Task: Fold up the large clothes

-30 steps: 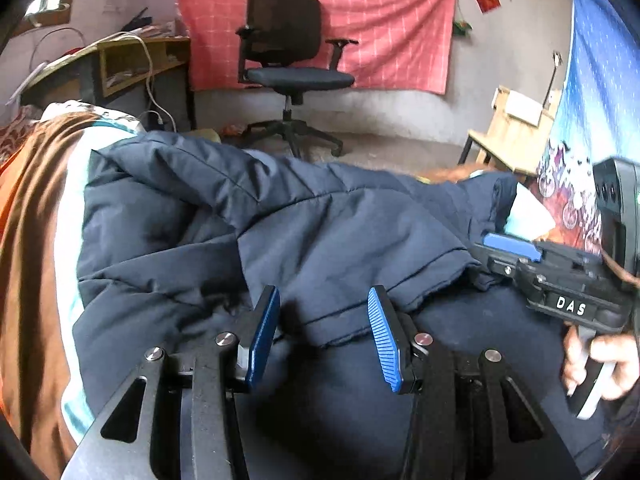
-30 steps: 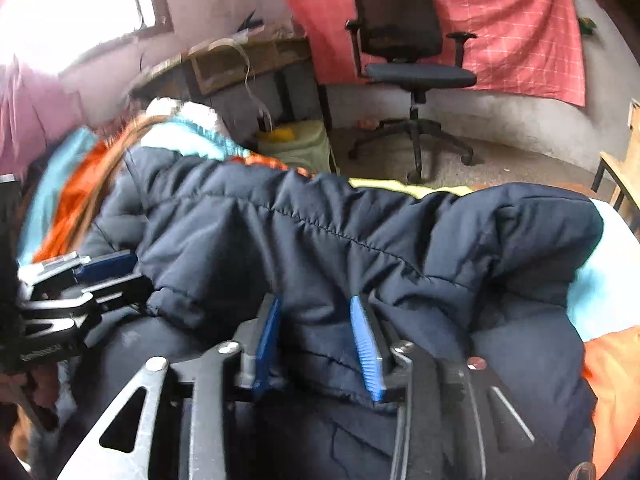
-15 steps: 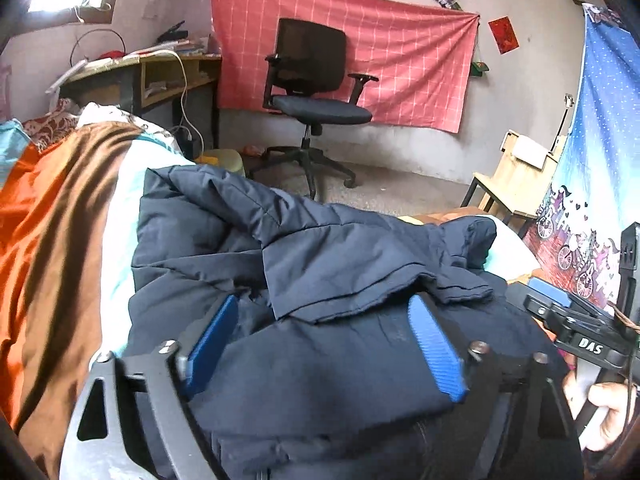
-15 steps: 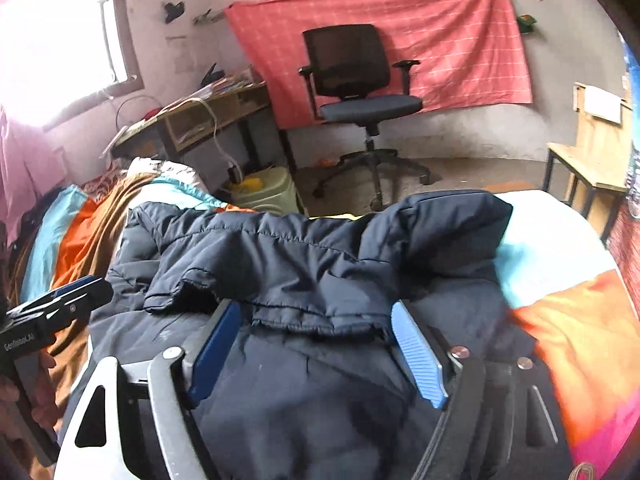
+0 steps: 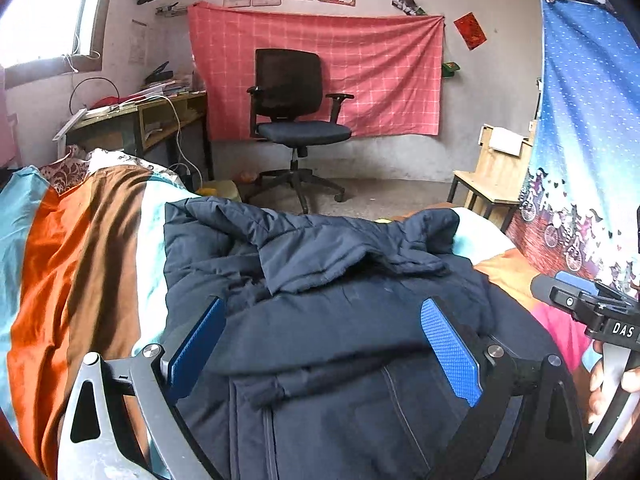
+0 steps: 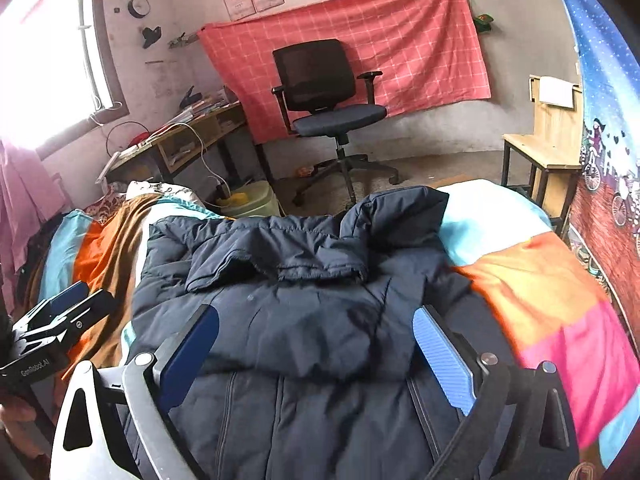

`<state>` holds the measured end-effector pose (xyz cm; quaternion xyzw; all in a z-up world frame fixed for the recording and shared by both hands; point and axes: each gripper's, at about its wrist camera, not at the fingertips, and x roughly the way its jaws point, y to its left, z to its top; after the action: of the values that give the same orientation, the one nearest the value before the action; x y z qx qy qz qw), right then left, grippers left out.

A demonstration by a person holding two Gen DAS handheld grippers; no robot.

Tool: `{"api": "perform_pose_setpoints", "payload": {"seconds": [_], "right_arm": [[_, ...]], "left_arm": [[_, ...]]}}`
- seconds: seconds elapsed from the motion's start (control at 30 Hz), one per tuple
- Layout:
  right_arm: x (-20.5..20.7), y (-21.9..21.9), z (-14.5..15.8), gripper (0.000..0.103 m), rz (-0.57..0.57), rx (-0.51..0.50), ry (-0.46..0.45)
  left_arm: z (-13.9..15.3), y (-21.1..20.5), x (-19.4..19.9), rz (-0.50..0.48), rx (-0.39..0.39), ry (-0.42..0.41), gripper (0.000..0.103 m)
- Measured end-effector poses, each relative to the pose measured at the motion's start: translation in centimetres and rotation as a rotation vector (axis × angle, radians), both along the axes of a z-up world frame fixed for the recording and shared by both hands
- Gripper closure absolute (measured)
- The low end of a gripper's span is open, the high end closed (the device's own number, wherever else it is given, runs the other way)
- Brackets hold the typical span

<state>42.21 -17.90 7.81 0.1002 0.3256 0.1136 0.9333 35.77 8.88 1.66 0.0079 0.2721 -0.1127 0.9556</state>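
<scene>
Striped bedspread (image 5: 80, 248) bears navy jacket (image 5: 340, 320), below both grippers' spread fingers (image 5: 450, 350).

Navy quilted jacket (image 5: 344, 312) is lying just ahead of both tools, showing stitched channels. Left gripper (image 5: 324, 344) & right gripper (image 6: 320, 356) are wearing blue textured pads on black/silver frames. Bedspread (image 5: 80, 248) under the jacket is showing wide stripes — orange, brown, light blue, pink. Far ahead, a red-pink checked cloth (image 5: 360, 68) is hanging behind a black office chair (image 5: 296, 120). To the right — blue starry curtain (image 5: 588, 120).
</scene>
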Motion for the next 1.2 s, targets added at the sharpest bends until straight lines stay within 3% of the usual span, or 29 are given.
{"api": "perform_pose_setpoints", "payload": {"seconds": [0.3, 0.8, 1.03, 1.2], "right_arm": [[-5.9, -0.1, 0.9, 0.0, 0.044, -0.016, -0.057], [-12.7, 0.5, -1.6, 0.0, 0.244, -0.107, -0.11], [-14.4, -0.8, -3.3, 0.0, 0.282, -0.13, -0.07], [-15.0, -1.4, -4.7, 0.0, 0.309, -0.182, 0.005]], "left_arm": [[-1.2, -1.0, -5.5, -0.009, 0.02, -0.01, 0.007], [-4.7, -2.1, -12.5, 0.037, 0.038, -0.029, 0.007], [-7.0, -1.9, -14.5, 0.052, 0.049, 0.033, 0.007], [-9.1, -2.2, -15.5, 0.002, 0.087, 0.108, 0.007]]}}
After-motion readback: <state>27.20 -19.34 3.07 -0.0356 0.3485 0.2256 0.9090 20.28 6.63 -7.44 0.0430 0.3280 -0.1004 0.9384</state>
